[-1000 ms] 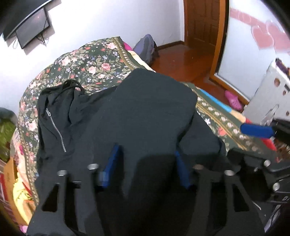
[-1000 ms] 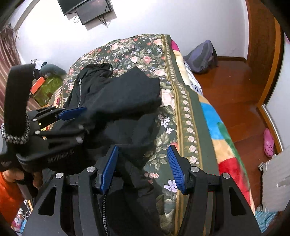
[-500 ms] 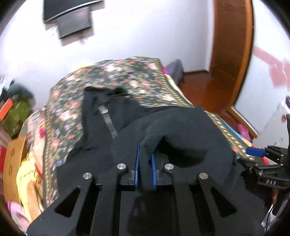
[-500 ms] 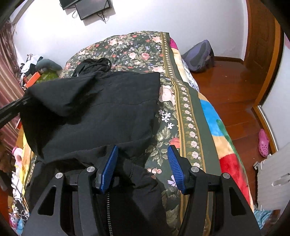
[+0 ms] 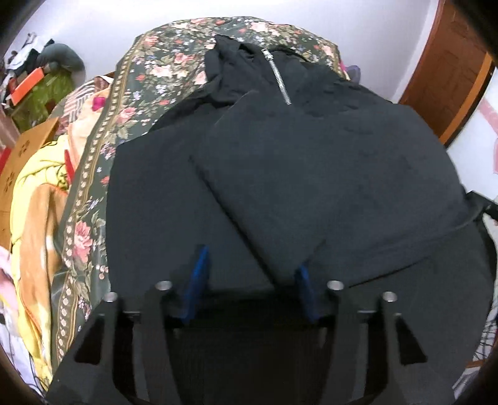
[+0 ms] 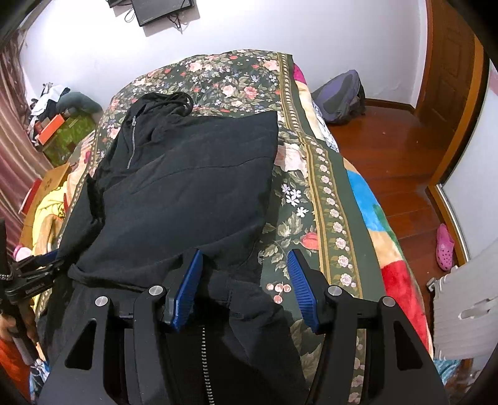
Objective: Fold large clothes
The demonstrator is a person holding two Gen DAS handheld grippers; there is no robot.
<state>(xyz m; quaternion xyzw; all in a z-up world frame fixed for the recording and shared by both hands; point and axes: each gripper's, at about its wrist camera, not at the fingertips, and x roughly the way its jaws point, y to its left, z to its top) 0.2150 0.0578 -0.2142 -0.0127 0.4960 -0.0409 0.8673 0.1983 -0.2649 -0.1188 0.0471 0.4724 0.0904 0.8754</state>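
Black zip-up hooded jacket (image 6: pixel 186 187) half-folded on the floral bedspread (image 6: pixel 311 199).
One side lies folded across its middle; both the left gripper (image 5: pixel 250 280) and right gripper (image 6: pixel 244 286) hover apart, empty, at the hem; further folds remain.

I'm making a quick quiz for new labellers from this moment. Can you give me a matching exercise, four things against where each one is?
Things:
1. black hoodie
2. backpack
3. pink shoe
4. screen

Places:
A. on the wall above the bed
B. on the wooden floor near the doorway
C. spread on the flowered bedspread
D. on the floor against the far wall

Pairs: 1-C, 2-D, 3-B, 4-A
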